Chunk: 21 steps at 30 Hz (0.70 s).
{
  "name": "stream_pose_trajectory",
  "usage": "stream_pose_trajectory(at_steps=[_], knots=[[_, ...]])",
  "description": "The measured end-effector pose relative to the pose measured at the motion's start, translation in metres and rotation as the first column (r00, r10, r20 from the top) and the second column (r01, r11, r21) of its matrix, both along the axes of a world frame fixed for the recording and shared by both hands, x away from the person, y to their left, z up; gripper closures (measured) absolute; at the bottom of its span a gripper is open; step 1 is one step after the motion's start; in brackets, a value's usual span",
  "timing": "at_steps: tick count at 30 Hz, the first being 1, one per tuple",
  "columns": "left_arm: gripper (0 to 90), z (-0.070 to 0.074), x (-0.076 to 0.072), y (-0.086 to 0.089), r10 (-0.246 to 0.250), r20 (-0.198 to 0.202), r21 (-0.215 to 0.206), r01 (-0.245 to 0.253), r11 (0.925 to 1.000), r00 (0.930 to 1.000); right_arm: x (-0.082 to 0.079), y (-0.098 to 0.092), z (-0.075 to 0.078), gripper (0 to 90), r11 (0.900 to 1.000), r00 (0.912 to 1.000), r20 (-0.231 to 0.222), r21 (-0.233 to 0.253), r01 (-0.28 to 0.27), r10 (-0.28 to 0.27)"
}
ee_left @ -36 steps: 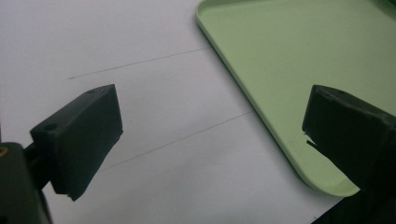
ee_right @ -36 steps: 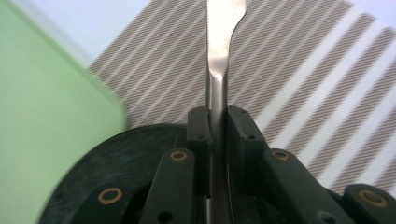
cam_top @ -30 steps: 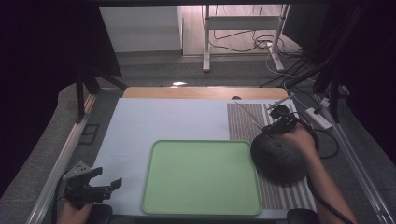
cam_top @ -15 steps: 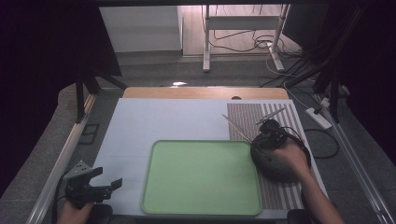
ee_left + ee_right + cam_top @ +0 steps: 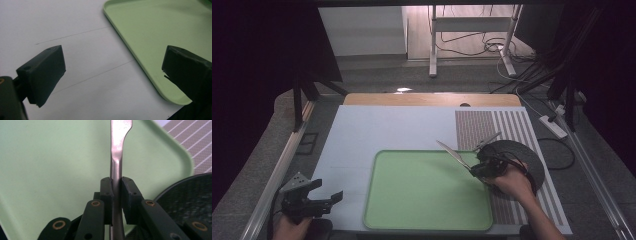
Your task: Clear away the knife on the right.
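While idling at the near-left counter [image 5: 362, 125] corner, left hand-held gripper [image 5: 319, 197] with jaws spread wide and empty, clear of the work. Farther right, right hand-held gripper [image 5: 116, 186] clamped on metal tongs [image 5: 460, 156], carried over the green tray [image 5: 422, 220] edge, probably for setting down. Plenty of bare tray; dark round plate [image 5: 532, 160] just beside.

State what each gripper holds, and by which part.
Right gripper: a metal utensil, clamped at its thin neck. Left gripper: open, holding nothing.
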<state>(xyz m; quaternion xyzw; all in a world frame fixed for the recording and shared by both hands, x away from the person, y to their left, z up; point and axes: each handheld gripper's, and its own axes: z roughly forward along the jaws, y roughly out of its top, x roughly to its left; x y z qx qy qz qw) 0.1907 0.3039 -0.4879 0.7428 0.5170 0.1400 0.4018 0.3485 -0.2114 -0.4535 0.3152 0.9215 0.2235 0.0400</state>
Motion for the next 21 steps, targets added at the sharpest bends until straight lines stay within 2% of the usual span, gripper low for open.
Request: stream_pose_trajectory(at_steps=[3,11,17,21], knots=[[5.1,0.0,0.0,0.0,0.0,0.002,0.001,0.0,1.0,1.0,-0.012,0.008,-0.005,80.0,1.0,0.9996,-0.016,0.0,-0.022,0.022],[5.1,0.0,0.0,0.0,-0.001,0.004,-0.002,0.001,1.0,1.0,-0.031,0.023,-0.013,80.0,0.999,0.9979,-0.04,-0.002,-0.052,0.052],[5.1,0.0,0.0,0.001,-0.001,0.003,-0.004,0.001,1.0,1.0,-0.045,0.034,-0.02,80.0,0.997,0.9955,-0.062,-0.023,-0.073,0.072],[5.1,0.0,0.0,0.001,-0.001,0.004,-0.005,0.001,1.0,1.0,-0.053,0.038,-0.028,80.0,0.995,0.9946,-0.071,-0.061,-0.08,0.076]])
